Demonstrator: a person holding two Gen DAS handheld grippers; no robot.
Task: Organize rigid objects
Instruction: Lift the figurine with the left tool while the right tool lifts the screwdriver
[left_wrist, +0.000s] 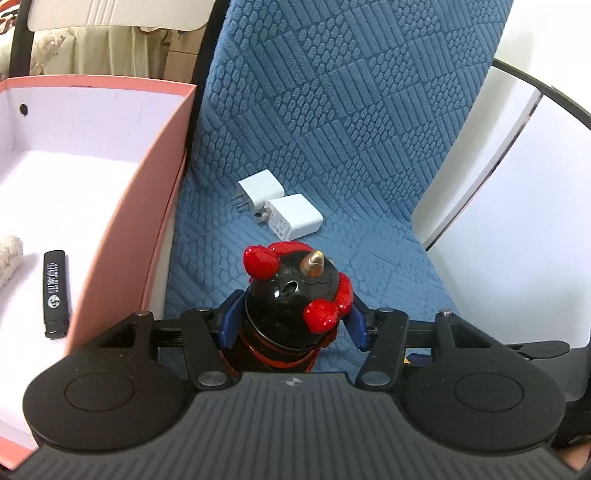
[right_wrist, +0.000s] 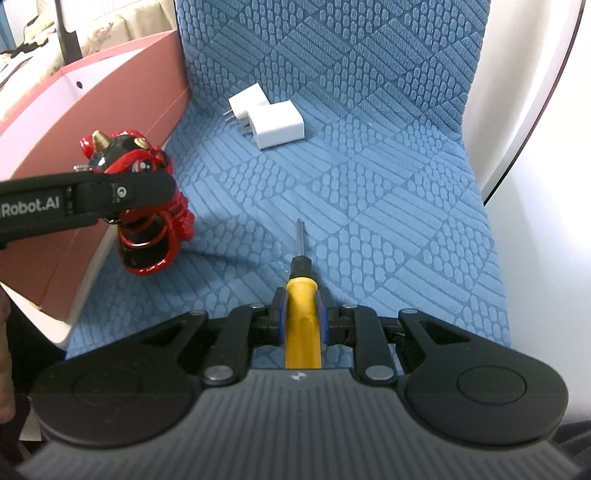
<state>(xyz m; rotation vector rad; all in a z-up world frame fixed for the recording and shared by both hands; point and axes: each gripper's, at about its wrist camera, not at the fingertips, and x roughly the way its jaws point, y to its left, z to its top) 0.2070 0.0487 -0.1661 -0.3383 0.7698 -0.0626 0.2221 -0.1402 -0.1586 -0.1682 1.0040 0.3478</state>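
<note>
Blue textured cloth (right_wrist: 369, 184) w/ pink box (left_wrist: 155, 206)

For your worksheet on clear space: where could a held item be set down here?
Free: the box floor beyond the lighter, and the blue mat right of the screwdriver. Crowded: around the two chargers, and near the figurine by the box wall.

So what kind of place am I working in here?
Probably a home, likely a living room or bedroom: the work surface is a blue quilted cover draped like a sofa cover, floral fabric hangs behind the pink box, and two phone chargers lie loose.
</note>
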